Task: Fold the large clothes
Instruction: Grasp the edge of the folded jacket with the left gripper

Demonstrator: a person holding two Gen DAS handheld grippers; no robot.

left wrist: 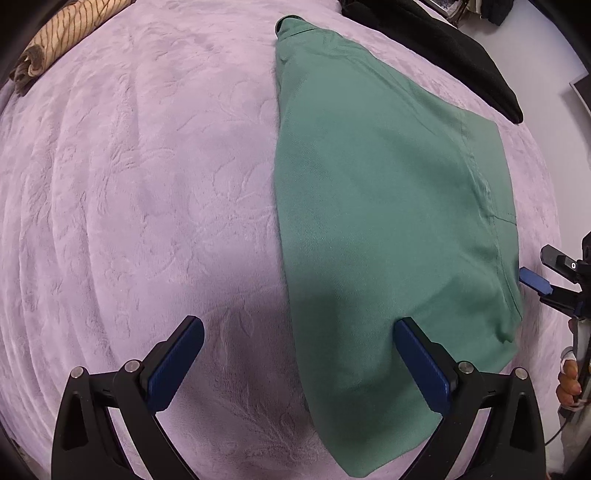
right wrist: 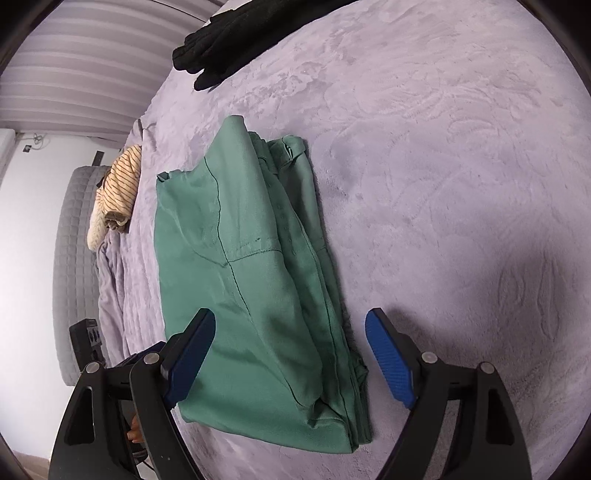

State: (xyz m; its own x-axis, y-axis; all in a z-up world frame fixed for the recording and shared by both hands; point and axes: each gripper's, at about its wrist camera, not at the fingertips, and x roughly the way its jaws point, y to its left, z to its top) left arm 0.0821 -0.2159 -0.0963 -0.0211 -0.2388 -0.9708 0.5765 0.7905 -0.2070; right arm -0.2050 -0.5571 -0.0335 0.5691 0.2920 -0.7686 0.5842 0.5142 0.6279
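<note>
one green garment (right wrist: 258, 266), two other clothes

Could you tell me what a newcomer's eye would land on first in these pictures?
The folded green garment lies on the lilac blanket, between both open grippers, left and right. A black garment lies beyond it; a striped one sits at the bed's edge.
</note>
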